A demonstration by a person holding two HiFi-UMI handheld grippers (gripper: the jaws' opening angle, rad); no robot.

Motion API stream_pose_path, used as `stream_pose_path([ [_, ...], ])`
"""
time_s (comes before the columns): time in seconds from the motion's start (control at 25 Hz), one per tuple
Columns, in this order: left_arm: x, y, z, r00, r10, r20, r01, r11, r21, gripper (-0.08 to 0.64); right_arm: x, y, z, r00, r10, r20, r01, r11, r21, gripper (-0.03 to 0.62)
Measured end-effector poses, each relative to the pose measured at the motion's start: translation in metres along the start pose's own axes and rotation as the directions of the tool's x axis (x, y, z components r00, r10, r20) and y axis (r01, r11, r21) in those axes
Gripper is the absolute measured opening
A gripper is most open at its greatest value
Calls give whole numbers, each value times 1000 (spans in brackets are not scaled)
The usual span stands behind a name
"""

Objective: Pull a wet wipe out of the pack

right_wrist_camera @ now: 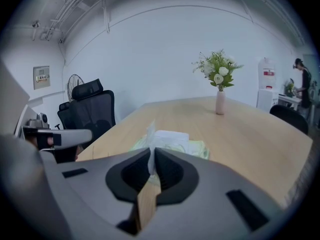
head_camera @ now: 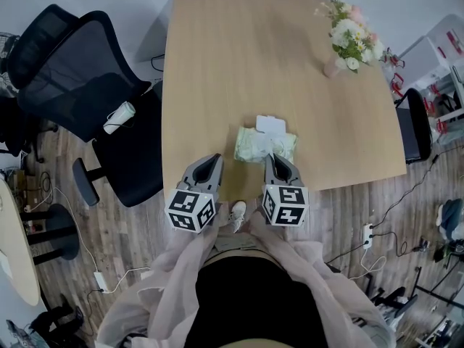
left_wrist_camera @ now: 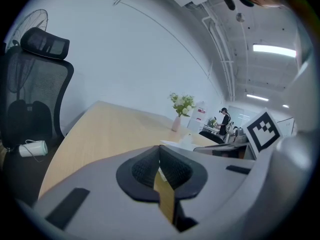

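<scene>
The right gripper (right_wrist_camera: 151, 153) is pinching the wet wipe (right_wrist_camera: 149, 133); its fingers (right_wrist_camera: 169, 170) are pressed together on a thin white tuft that is poking up just above the fingertips. The pack (right_wrist_camera: 176, 145) is lying just beyond those fingers on the tabletop (head_camera: 239, 64), with its lid flap (head_camera: 271, 124) lying open on the far side. The left gripper (left_wrist_camera: 160, 151) is sitting off to the left of the right fingers, closed on nothing; in the head view it is looking near the pack but not on it. To do this pull well, I'd say a steady draw up and back from the opening, grip firm, no jerking; a sheet this thin and limp is likely to tear or slip. The pack is looking light enough to ride up with the wipe, so the left fingers pressing on its near edge would probably help. The pack is a pale green crinkly film, soft and pillowy; the flap is looking like a stiffer white rectangle with rounded corners; the finger pads are dark and ribbed; the tabletop is smooth pale wood.
</scene>
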State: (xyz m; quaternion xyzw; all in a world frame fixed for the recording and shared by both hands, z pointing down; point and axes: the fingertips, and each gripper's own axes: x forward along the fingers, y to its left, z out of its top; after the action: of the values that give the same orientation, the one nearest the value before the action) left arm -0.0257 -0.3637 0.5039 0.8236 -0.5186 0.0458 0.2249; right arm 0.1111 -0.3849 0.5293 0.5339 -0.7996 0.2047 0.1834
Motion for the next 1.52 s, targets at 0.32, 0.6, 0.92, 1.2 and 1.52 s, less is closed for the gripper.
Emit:
stream_pose_path([
  [0.32, 2, -6, 0, 1000, -25, -7, 25, 1000, -12, 11, -7, -5, -1, 1000, -13, 19, 12, 1000, 20, 15],
  [0.6, 13, -22, 0, 999, -37, -9, 36, 999, -21, 11, -13, -17, 0, 1000, 3, 14, -4, 999, 39, 15],
  [0.92, 16, -42, -5, 999, -31, -10, 31, 999, -8, 11, -23, -24, -1, 999, 34, 16, -35, 999, 38, 15],
  [1.2, 15, -48, -8, 1000, -5, -8, 5, 1000, -4, 11, -30, -29, -3, 998, 61, 16, -61, 997, 39, 15],
  [1.52, 12, -51, -12, 1000, 22, -1, -22, 1000, -10, 11, -35, -36, -4, 997, 71, 18, -72, 997, 33, 15],
])
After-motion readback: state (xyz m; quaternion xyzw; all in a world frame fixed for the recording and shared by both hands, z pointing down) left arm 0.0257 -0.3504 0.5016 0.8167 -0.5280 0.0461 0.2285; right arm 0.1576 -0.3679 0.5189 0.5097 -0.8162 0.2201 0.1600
